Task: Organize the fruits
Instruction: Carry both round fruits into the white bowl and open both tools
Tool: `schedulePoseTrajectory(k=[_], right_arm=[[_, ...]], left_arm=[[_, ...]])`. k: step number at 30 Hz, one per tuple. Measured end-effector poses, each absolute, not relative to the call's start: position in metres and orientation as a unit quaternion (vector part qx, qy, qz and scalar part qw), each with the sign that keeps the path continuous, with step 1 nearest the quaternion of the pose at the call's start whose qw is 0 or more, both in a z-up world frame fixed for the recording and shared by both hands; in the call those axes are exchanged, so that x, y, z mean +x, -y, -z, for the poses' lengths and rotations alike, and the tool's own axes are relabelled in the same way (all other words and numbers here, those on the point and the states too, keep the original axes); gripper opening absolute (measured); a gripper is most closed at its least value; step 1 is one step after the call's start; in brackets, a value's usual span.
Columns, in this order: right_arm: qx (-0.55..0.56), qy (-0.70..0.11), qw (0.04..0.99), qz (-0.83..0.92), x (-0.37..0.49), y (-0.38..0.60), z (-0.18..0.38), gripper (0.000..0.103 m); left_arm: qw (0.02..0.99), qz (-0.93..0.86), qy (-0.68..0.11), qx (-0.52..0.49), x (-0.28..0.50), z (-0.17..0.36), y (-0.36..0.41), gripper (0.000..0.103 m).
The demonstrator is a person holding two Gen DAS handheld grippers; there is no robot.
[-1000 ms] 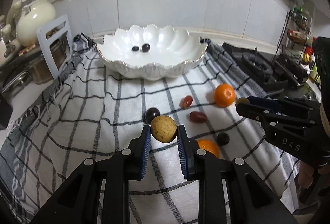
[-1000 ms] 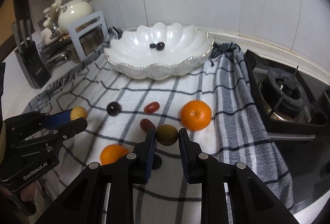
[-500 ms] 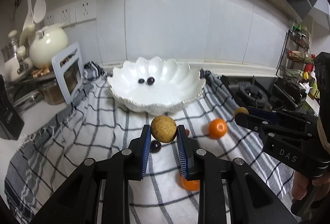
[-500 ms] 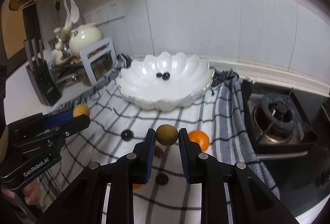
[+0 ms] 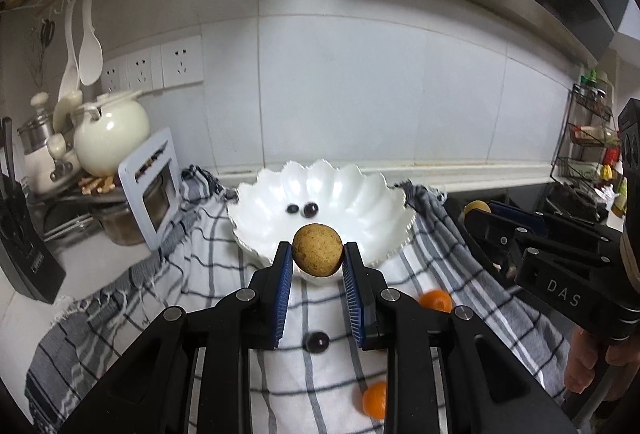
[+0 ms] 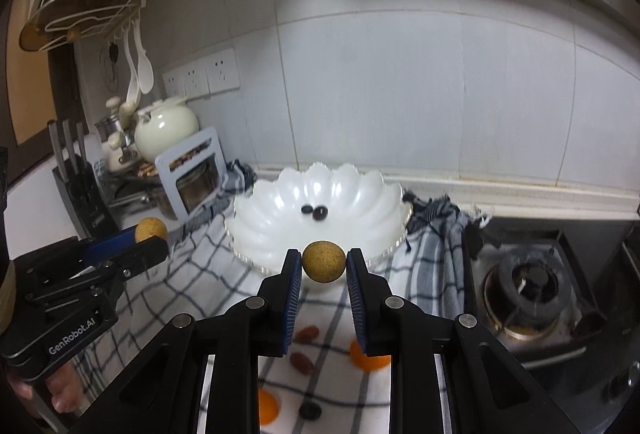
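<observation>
Nearest the left wrist lens: left gripper (image 5: 318, 261), jaws pinching a speckled tan round fruit (image 5: 317, 251), held above the checked cloth (image 5: 168, 290). Just beyond and below, on the cloth: a dark grape (image 5: 316, 341), a near orange (image 5: 375, 399) and a far orange (image 5: 436, 300), each partly hidden behind the black arms. Farther off, on the same cloth over the desk: white scalloped bowl (image 5: 360, 194) with two dark grapes (image 5: 303, 209) lying side by side inside, its near rim covered by the held fruit. At right, reaching in from the side: right gripper (image 5: 476, 212), only a sliver of its own fruit showing. Behind, left: cream teapot (image 5: 110, 138), white frame (image 5: 150, 186), wall sockets (image 5: 160, 66).

Closest in the right wrist view: right gripper (image 6: 323, 261), jaws clamped on a greenish-tan round fruit (image 6: 323, 260), again masking the bowl's front edge. Shown only here: two reddish oblong fruits (image 6: 304, 348) on the cloth, between the black arms, and the gas burner (image 6: 528, 286) at right. At left: left gripper (image 6: 152, 234) gripping its fruit, fingers (image 6: 60, 394) of the person below it. Spice rack (image 5: 592, 138) seen only from the left wrist.
</observation>
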State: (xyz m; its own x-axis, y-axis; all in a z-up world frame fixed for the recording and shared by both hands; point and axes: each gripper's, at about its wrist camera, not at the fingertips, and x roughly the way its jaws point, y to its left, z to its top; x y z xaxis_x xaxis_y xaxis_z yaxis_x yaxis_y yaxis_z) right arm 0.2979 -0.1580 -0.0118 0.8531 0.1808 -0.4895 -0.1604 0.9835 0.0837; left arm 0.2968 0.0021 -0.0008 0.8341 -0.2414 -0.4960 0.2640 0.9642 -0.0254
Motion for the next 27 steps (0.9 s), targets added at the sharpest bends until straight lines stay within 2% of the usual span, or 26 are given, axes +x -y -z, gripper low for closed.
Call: schedulePoseTrajectory(k=[13, 27], right_arm=[[0.005, -0.231, 0.967, -0.105, 0.348, 0.149, -0.016, 0.025], [-0.005, -0.279, 0.954, -0.112, 0.429, 0.150, -0.011, 0.025]], left_arm=[[0.960, 0.133, -0.248, -0.008, 0.352, -0.024, 0.000, 0.026], [0.945, 0.123, -0.302, -0.011, 0.433, -0.016, 0.007, 0.026]])
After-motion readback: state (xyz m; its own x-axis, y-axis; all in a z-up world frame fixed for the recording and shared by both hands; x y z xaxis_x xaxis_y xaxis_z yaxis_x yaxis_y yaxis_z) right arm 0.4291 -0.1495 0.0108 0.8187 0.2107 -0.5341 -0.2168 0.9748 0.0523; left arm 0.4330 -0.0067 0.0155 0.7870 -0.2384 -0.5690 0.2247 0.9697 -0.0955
